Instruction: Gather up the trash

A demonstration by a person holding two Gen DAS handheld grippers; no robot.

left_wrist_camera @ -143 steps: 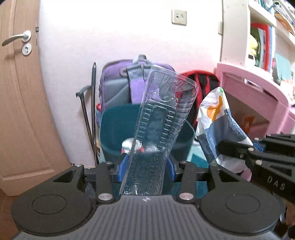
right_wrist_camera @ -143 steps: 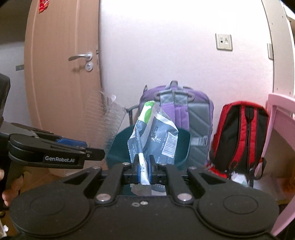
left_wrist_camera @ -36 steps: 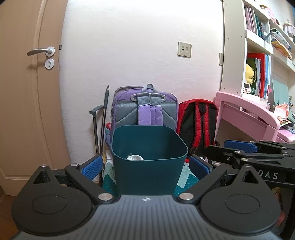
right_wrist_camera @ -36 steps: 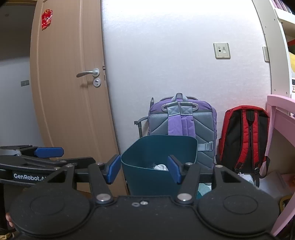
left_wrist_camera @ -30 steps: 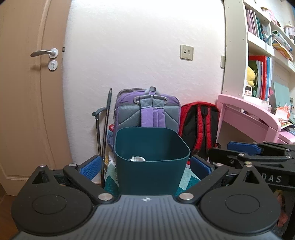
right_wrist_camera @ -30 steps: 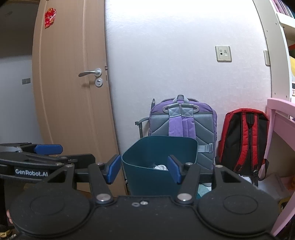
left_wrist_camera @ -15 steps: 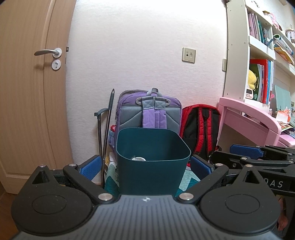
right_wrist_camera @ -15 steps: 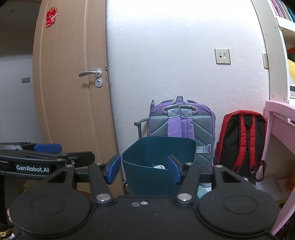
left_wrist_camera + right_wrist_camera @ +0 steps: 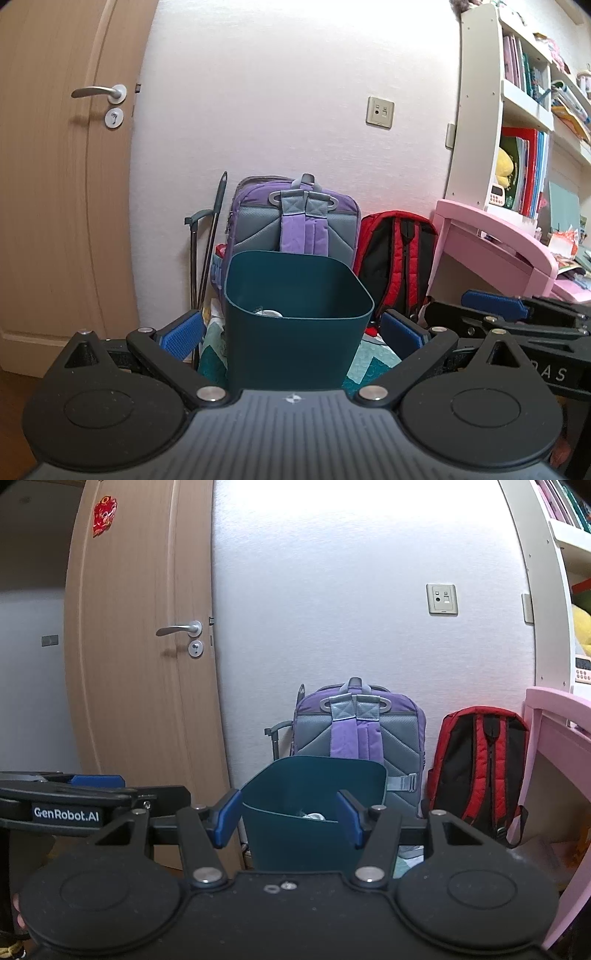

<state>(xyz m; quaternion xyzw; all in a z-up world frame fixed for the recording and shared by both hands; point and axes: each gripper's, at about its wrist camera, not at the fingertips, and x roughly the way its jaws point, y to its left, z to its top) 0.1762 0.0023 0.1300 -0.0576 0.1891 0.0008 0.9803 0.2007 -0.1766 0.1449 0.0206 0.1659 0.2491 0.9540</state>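
**Bin loaded, both grippers empty**

Trash sits inside the teal bin (image 9: 295, 317): a pale scrap of it (image 9: 271, 313) shows just below the near rim in the left wrist view, and the same white bit (image 9: 314, 816) peeks over the rim in the right wrist view. A few seconds ago the left gripper clamped a clear plastic tray over this bin and the right gripper pinched a crumpled printed wrapper beside it; neither item is in the jaws now. My reading is that both pieces went into the bin, so this drop is done and the hands are free to fetch more, if any is left.

The left gripper (image 9: 291, 330) stands spread wide, its blue pads flanking the bin with nothing between them. The right gripper (image 9: 288, 818) is likewise released, pads apart on either side of the bin's mouth, gripping nothing. Over the past second neither hand has shifted noticeably.

Behind the bin, a purple backpack (image 9: 295, 221) leans on the wall; a red backpack (image 9: 399, 258) stands to the bin's right, and a pink desk (image 9: 495, 236) beyond that. A wooden door (image 9: 66, 184) is left of the bin.

Only the left wrist view shows the bookshelf (image 9: 517, 110) above the desk and the patterned mat (image 9: 373, 358) under the bin. Only the right wrist view shows the red ornament (image 9: 104, 514) high on the door and the dim room past the door's edge.
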